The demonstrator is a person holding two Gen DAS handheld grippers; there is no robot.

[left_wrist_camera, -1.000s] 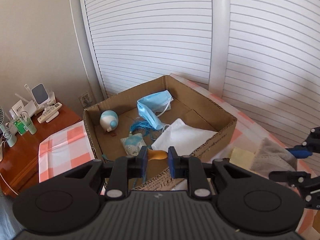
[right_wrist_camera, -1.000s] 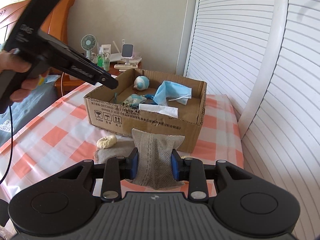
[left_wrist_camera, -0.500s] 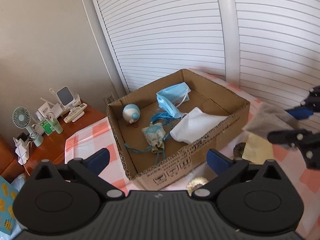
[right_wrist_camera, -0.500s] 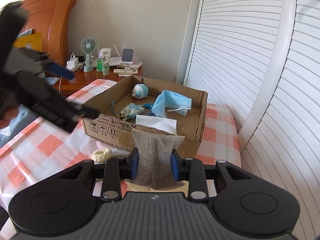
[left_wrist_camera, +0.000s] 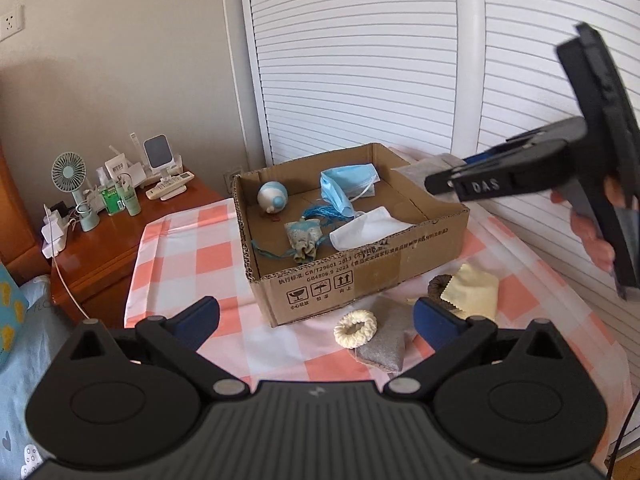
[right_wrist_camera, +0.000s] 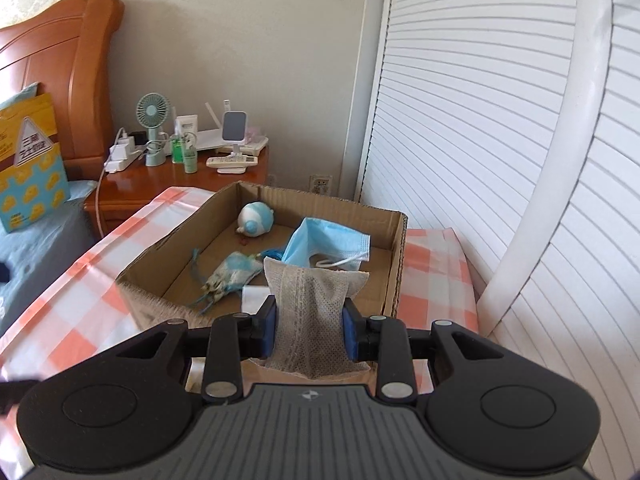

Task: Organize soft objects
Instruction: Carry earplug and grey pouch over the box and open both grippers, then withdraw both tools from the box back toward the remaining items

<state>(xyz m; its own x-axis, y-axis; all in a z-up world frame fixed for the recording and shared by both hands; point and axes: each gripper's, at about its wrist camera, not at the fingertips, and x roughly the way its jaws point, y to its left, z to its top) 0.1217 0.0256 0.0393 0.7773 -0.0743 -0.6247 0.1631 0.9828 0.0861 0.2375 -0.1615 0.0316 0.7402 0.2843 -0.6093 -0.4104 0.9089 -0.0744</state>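
Grey mesh pouch pinched between the pressed-in fingers of the right gripper, hanging above the near wall of the cardboard box; a second ago it hung lower, in front of the box, over the checked tablecloth. Right gripper now higher and closer to the box opening.

Left gripper jaws spread wide, nothing between them; a second ago they were closed on something orange above the box. It has since pulled back and now sits off the box's near corner.

Inside the box: blue face mask toward the far wall, white cloth against the near wall, patterned drawstring bag mid-floor, round blue-and-white toy near the far left corner.

On the tablecloth, just in front of the box: cream knitted ring resting on a grey pouch, yellow cloth beside a brown ring.
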